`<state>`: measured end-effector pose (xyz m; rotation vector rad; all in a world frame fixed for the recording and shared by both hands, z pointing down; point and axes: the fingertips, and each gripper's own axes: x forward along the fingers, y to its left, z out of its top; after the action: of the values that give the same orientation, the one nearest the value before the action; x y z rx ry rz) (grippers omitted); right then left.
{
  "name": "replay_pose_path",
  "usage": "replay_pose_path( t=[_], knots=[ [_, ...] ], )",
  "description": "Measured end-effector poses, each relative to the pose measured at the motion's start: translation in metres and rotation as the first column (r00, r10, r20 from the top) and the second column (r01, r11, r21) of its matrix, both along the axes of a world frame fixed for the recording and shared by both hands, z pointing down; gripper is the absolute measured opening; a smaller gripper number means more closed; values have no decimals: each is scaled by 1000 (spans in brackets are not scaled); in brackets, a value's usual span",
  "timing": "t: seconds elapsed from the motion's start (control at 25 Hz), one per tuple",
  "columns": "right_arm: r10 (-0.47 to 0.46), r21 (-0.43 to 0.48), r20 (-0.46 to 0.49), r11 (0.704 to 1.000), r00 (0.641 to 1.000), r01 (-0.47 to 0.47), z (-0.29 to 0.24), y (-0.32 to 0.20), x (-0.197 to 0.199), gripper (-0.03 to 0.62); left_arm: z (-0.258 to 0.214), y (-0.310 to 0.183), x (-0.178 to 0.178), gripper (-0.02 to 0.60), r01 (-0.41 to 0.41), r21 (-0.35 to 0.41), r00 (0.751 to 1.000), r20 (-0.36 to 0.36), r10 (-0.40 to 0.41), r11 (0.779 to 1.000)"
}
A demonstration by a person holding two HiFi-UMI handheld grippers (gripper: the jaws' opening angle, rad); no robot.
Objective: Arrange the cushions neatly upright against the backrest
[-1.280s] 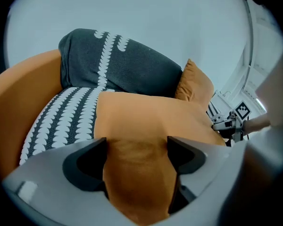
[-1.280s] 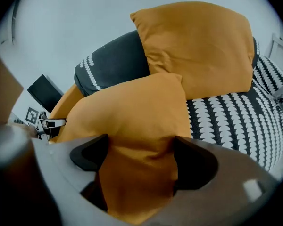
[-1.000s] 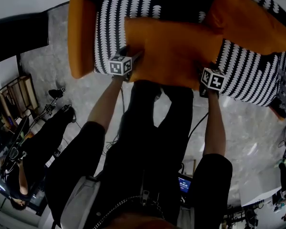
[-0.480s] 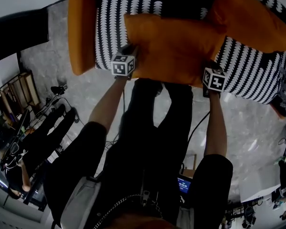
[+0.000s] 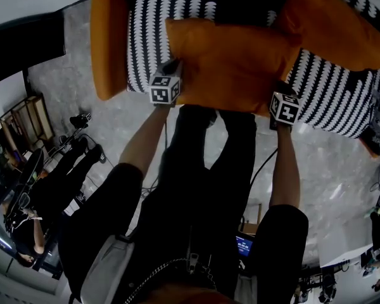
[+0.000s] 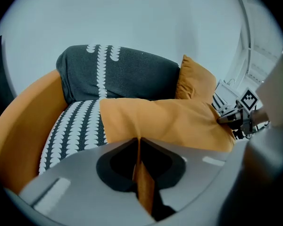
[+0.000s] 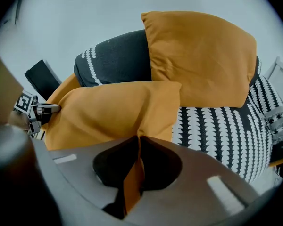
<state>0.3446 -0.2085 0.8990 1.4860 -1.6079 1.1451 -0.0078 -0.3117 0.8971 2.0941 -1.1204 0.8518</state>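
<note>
Raise the near edge of the flat orange cushion evenly with left tool and right tool together. Swing it up over the patterned seat rather than dragging it. Stand it against the dark backrest, beside the other orange cushion already leaning there. Keep the 2 hands level and moving as 1. Only thin folds of fabric pinched, so probably easy to tug free with a twist or a jerk.

Left tool: just closed, clamped tight on a pinch of orange fabric at the near left corner. Right tool: likewise just closed, shut on a fold at the near right corner. Nothing else touched by either.

Lying flat across the seat for now, near edge held, far edge toward the backrest.
</note>
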Motion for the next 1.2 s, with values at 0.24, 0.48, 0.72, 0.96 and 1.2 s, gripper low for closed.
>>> replay_pose_path(
  t=[0.24,0.48,0.72,0.96,1.2],
  knots=[
    [-13,29,-34,999,999,14,-8,2,-4,14,-8,1,-4,23,-8,23,1000,2,8,1000],
    [6,52,-41,999,999,-4,-18,7,-7,14,-18,4,-7,23,-4,33,1000,-5,4,999],
    [4,76,-44,997,999,-1,-26,13,-8,14,-33,0,-6,23,6,60,1000,-7,-5,998],
    [3,122,-36,993,999,2,-58,-8,-10,14,-73,-20,-9,23,34,108,999,-10,-33,994],
    [-41,200,-44,979,998,49,-99,-58,-29,14,-118,-48,-35,23,98,166,995,-18,-96,981]
  ],
)
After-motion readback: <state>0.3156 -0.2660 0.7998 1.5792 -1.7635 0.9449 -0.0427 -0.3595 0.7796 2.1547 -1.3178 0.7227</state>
